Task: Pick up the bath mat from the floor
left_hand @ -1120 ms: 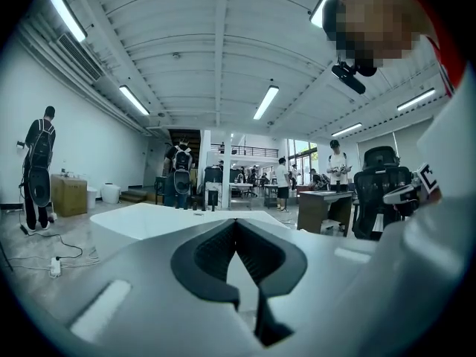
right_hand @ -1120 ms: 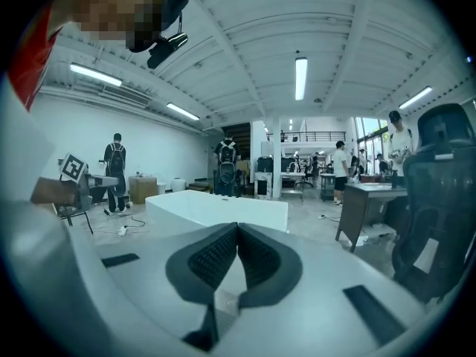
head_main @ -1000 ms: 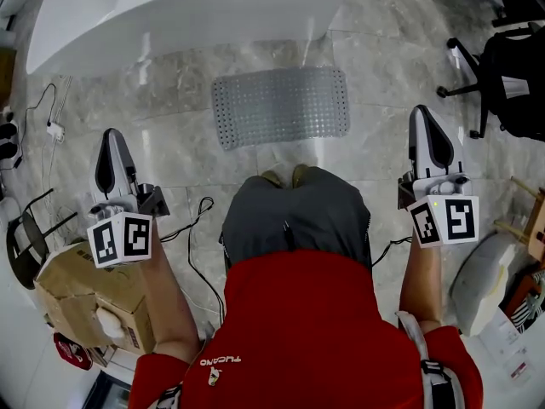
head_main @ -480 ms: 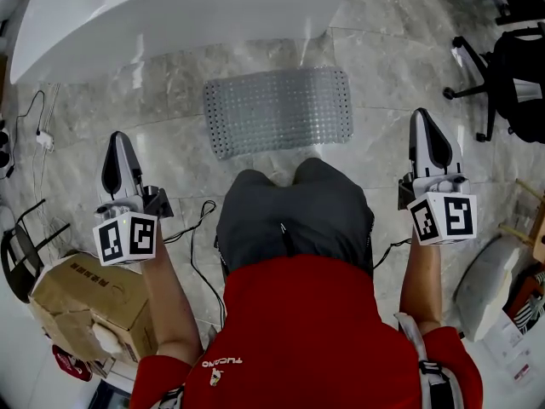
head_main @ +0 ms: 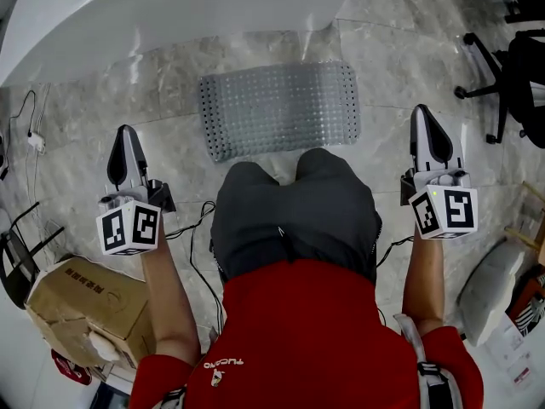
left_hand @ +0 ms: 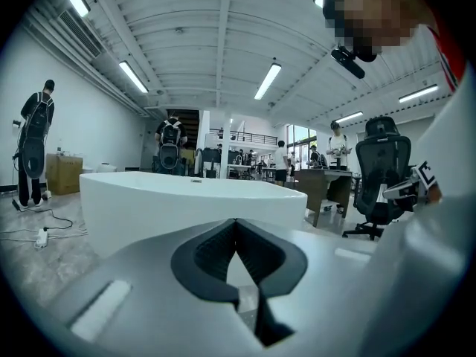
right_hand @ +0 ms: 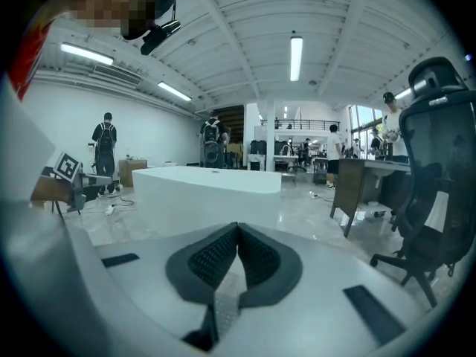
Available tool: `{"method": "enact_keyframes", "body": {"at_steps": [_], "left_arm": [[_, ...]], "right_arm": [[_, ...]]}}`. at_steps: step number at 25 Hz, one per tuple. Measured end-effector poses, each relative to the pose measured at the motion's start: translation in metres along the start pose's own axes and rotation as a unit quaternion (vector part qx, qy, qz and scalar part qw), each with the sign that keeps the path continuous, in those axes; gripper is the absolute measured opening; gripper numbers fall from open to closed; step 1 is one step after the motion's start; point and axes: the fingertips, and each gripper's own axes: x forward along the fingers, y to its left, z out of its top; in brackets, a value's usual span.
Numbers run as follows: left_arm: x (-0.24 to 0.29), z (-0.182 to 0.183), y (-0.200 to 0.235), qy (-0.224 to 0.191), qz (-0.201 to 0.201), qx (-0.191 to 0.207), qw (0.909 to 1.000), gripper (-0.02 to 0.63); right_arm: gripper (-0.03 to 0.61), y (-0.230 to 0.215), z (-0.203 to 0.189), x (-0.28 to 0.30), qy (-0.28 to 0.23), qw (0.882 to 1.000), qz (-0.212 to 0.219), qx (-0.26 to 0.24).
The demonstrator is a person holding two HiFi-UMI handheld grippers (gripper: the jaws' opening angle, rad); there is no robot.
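Ahead, bath mat (head_main: 278,109) flat; untouched

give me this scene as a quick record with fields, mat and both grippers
mat: grey studded rectangular rubber bath mat, flat on the marble floor beside the white bathtub
left gripper: shut, empty, left of the mat
right gripper: shut, empty, right of the mat
contact: neither touches the mat
nearby: brown cardboard box, black office chair
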Motion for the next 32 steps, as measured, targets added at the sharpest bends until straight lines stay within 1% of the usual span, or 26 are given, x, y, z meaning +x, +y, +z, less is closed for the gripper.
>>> {"method": "enact_keyframes", "body": {"at_steps": [6, 14, 25, 32], "left_arm": [[0.013, -0.048, 0.005, 0.014, 0.000, -0.007, 0.9999, 0.005], [0.026, -0.110, 0.020, 0.016, 0.008, -0.005, 0.9998, 0.005], [0.036, -0.177, 0.037, 0.025, 0.016, 0.012, 0.9995, 0.005], [0.045, -0.220, 0.043, 0.029, 0.020, 0.008, 0.9994, 0.006]], "right_arm": [[0.002, -0.003, -0.038, 0.016, 0.010, 1.000, -0.004, -0.004], [0.002, -0.004, -0.099, 0.039, 0.019, 1.000, -0.008, -0.015], [0.002, -0.007, -0.163, 0.065, 0.023, 0.999, -0.013, -0.024], [0.003, -0.009, -0.200, 0.073, 0.022, 0.999, -0.018, -0.023]]}}
